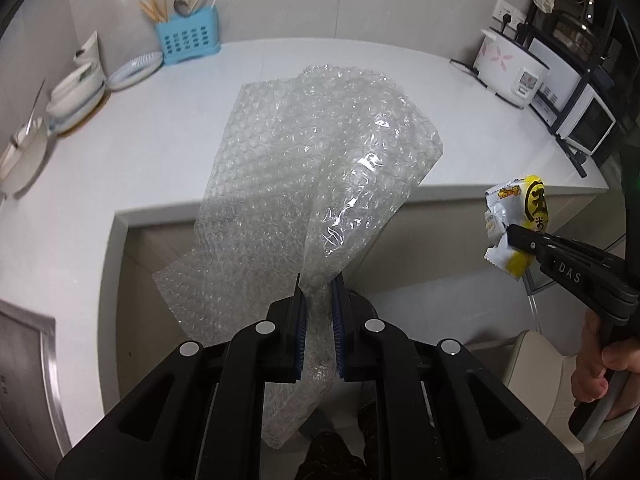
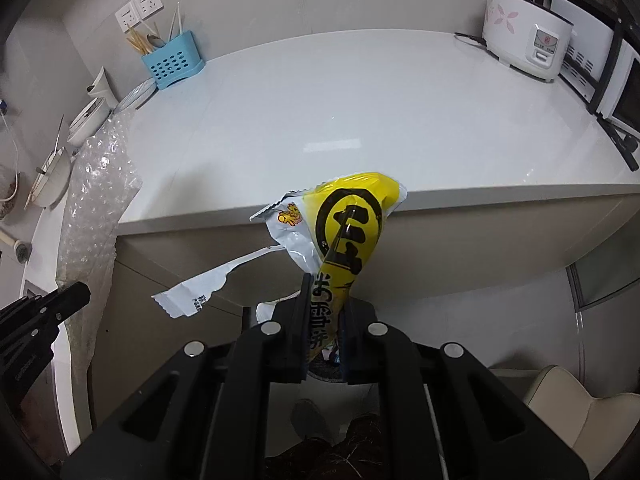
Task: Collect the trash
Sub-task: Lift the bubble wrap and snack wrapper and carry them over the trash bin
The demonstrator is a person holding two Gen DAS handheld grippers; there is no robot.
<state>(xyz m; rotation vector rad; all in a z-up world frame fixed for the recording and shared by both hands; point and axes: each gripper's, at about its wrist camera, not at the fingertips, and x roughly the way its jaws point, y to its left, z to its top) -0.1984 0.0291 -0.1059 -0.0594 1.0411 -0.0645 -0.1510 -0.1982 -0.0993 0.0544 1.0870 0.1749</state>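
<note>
My left gripper (image 1: pixel 318 284) is shut on a large crumpled sheet of clear bubble wrap (image 1: pixel 304 168), held up in the air in front of the white counter (image 1: pixel 172 152). My right gripper (image 2: pixel 326 284) is shut on a torn yellow and white snack wrapper (image 2: pixel 348 220), held up off the counter (image 2: pixel 360 112) near its front edge. The right gripper (image 1: pixel 516 240) with the wrapper (image 1: pixel 516 204) also shows at the right of the left wrist view. The bubble wrap (image 2: pixel 94 192) and the left gripper (image 2: pixel 68 300) show at the left of the right wrist view.
A blue utensil holder (image 1: pixel 188 40) with chopsticks stands at the back wall. Bowls and plates (image 1: pixel 76 92) sit at the left. A white rice cooker (image 2: pixel 524 40) and a rack with a microwave (image 1: pixel 580 116) stand at the right. A beige chair (image 2: pixel 580 412) is below right.
</note>
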